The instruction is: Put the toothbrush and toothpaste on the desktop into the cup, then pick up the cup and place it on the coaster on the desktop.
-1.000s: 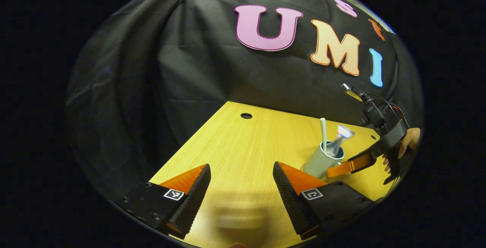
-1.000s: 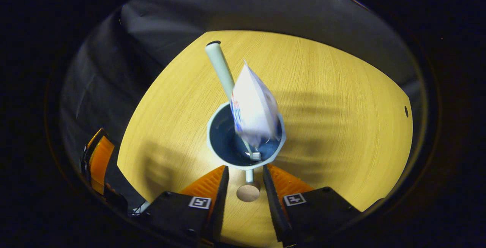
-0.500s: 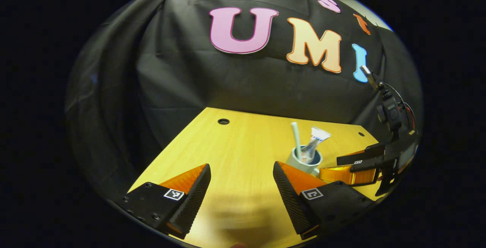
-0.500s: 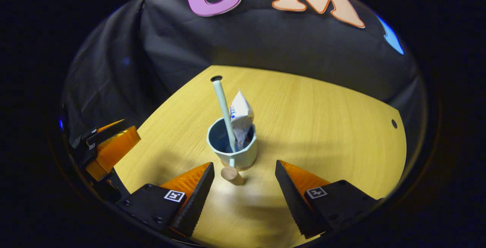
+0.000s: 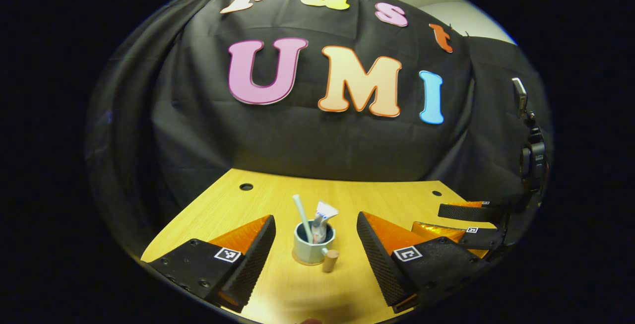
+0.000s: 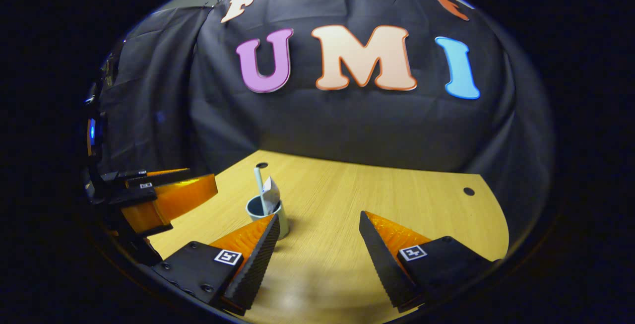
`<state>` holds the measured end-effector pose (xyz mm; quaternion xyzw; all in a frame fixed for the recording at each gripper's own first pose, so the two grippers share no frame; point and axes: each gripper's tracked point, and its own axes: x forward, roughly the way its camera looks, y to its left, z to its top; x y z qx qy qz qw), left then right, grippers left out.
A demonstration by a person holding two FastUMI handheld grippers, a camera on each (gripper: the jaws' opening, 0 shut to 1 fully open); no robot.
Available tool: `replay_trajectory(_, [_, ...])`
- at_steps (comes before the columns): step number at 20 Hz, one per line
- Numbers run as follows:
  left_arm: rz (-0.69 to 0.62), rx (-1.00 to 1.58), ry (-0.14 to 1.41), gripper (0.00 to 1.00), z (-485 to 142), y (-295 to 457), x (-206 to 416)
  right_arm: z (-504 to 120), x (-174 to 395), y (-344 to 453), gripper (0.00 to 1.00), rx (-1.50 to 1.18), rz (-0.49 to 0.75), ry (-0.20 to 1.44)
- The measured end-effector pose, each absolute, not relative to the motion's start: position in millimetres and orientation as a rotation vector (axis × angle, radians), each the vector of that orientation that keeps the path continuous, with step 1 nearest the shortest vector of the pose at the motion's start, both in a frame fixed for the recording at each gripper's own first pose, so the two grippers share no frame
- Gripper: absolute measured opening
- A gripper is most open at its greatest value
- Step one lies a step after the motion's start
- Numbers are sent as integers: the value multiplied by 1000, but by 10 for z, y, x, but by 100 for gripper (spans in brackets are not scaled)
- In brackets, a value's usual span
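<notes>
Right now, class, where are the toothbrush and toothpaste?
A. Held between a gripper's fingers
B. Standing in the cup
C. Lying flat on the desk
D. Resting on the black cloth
B: the toothbrush and toothpaste stick up out of the cup on the desk, and both grippers are open and apart from it.

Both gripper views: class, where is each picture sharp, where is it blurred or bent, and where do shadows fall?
Left gripper view: cup sharp; soft shadow on the desk near the bottom edge; desk's far edge bowed.
Right gripper view: cup crisp; pale glare on the desk between the open fingers.
</notes>
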<state>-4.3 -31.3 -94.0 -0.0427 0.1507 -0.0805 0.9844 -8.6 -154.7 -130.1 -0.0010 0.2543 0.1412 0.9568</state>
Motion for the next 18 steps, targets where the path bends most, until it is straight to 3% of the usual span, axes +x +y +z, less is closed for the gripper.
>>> replay_trajectory(5, [-192,-96,240,95,-697,-633,-67,-876,-109,-2063,99,4,181,385])
replay_trajectory(11, [-224,-78,204,95,-553,-824,-61,-683,-122,-2291,99,28,133,335])
replay_trajectory(12, [-224,-77,196,95,-526,-817,-49,-670,-124,-2325,95,27,124,326])
replay_trajectory(18, [-210,-80,174,94,-457,-734,-27,-533,-73,-2450,99,22,99,269])
